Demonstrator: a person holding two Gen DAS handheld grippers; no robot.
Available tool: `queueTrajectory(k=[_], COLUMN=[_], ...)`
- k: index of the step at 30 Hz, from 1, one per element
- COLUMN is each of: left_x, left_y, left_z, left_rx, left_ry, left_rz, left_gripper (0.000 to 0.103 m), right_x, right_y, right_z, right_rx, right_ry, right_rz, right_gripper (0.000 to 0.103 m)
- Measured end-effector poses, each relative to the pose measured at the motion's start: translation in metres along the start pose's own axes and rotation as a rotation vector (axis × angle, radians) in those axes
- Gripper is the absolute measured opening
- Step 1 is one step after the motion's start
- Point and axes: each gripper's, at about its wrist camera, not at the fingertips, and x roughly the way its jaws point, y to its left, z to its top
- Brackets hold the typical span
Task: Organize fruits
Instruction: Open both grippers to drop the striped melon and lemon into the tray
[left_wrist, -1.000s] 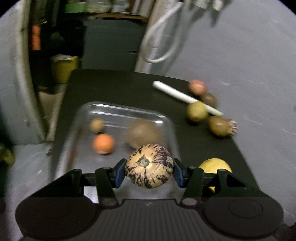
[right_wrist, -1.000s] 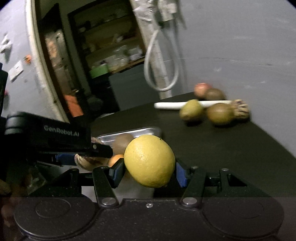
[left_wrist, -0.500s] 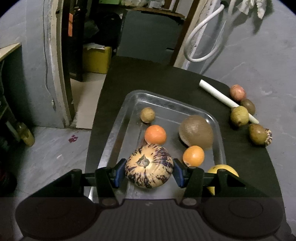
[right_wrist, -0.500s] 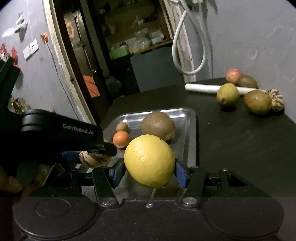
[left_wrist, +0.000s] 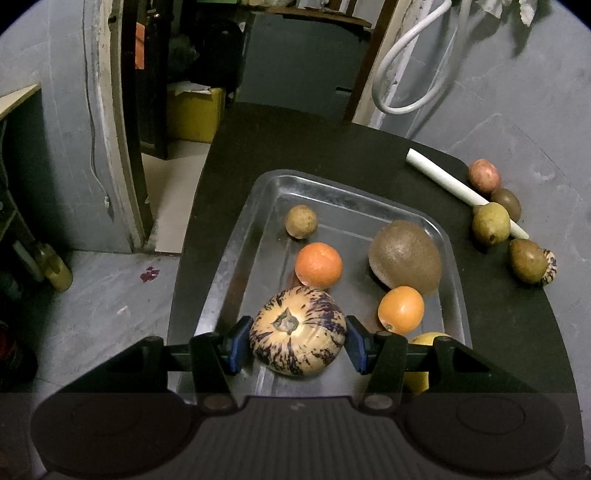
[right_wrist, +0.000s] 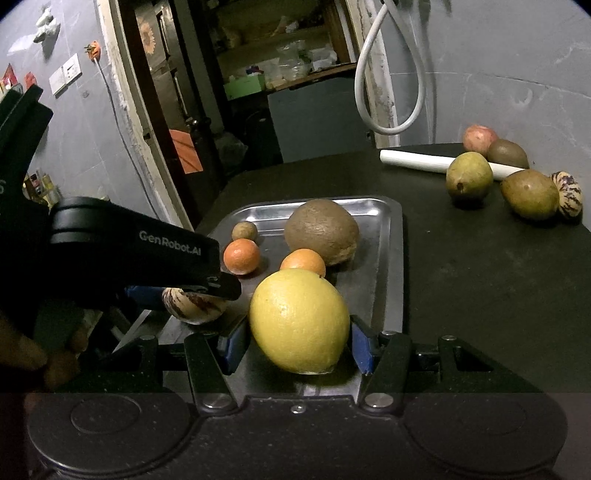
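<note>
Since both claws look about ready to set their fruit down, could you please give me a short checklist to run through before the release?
1. Left claw grips the striped melon: ok.
2. Right claw grips the yellow citrus: ok.
3. Striped melon over the metal tray: ok.
4. Yellow citrus over the tray's near end: ok.
5. Held fruit resting on the tray floor: cannot tell.
6. Free floor beneath, clear of the two oranges and the brown fruit: cannot tell.

Home storeroom, cluttered pantry shelves (right_wrist: 280, 62)
</note>
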Motion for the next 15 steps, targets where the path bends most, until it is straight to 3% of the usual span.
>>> queueTrajectory(k=[8, 12, 15], left_x=[-0.001, -0.007, -0.017], left_y=[0.003, 0.007, 0.008], left_z=[0.001, 0.002, 0.002], left_rx=[-0.009, -0.046, -0.045], left_ry=[0.019, 0.025, 0.015], left_rz=[-0.016, -0.043, -0.055], left_gripper=[0.058, 0.076, 0.080], right_x=[-0.002, -0.011, -0.019], right_y=[0.003, 0.007, 0.011], right_z=[0.000, 0.001, 0.002], right_rx=[-0.003, -0.016, -0.023], right_ry=[0.007, -0.018, -0.030], right_rz=[-0.012, -0.011, -0.010], right_gripper=[0.060, 0.070, 0.076])
